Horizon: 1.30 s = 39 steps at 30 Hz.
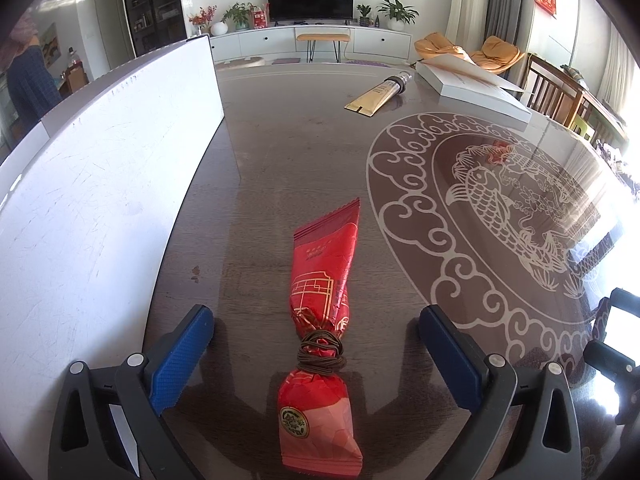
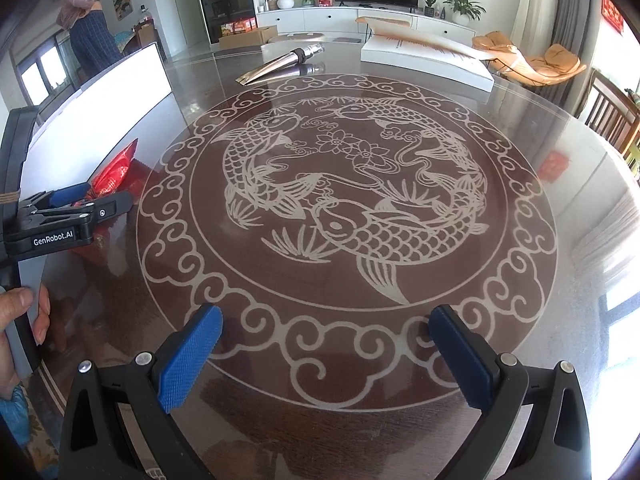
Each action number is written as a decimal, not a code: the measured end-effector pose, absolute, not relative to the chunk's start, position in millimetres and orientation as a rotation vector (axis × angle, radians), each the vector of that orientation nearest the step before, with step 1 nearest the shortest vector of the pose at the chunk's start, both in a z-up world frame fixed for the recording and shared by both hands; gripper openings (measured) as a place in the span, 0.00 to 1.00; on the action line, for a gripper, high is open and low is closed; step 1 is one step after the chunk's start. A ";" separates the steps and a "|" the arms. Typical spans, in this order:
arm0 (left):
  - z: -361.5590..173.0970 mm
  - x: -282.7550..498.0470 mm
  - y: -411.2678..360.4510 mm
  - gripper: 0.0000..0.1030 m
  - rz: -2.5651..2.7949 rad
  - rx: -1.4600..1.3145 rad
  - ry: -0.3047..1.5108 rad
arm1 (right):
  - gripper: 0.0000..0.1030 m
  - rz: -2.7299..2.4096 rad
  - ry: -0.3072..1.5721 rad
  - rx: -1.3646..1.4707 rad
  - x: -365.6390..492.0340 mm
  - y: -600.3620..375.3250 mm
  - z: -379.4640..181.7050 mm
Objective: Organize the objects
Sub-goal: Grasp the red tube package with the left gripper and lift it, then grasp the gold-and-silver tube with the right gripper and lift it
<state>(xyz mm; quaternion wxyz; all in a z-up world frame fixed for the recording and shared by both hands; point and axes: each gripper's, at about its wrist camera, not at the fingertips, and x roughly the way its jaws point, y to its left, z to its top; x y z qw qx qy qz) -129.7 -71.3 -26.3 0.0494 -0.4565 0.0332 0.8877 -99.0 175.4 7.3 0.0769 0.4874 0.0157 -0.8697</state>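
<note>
A red snack packet (image 1: 320,312), tied round the middle with brown cord (image 1: 320,354), lies flat on the dark glossy table (image 1: 288,152). My left gripper (image 1: 316,344) is open and straddles it, one blue pad (image 1: 182,360) on each side, not touching. In the right wrist view the same packet (image 2: 114,174) shows at the left behind the left gripper (image 2: 76,200). My right gripper (image 2: 326,356) is open over the fish-patterned glass with nothing between its fingers. A gold tube (image 1: 380,94) lies further back, also seen as the gold tube (image 2: 280,62).
A white board (image 1: 100,184) stands upright along the table's left side. A flat white box (image 1: 476,88) rests at the far right. A hand (image 2: 20,320) holds the left gripper's handle. A person (image 2: 86,20) stands at the far left. Wooden chairs (image 1: 556,92) line the right edge.
</note>
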 end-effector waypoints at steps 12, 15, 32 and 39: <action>-26.3 -129.7 -71.2 1.00 2.704 -1.391 0.101 | 1.00 -2.601 -0.065 1.472 -143.0 178.5 15.8; -26.3 -129.9 -71.2 1.00 2.704 -1.391 0.101 | 1.00 -2.601 -0.080 1.456 -158.4 172.1 17.9; -26.7 -129.7 -71.6 1.00 2.705 -1.390 0.099 | 0.77 -2.563 -0.388 1.478 -395.7 75.3 39.4; -27.1 -130.5 -70.7 1.00 2.705 -1.389 0.097 | 0.41 -2.679 -0.238 1.531 -427.7 57.9 19.0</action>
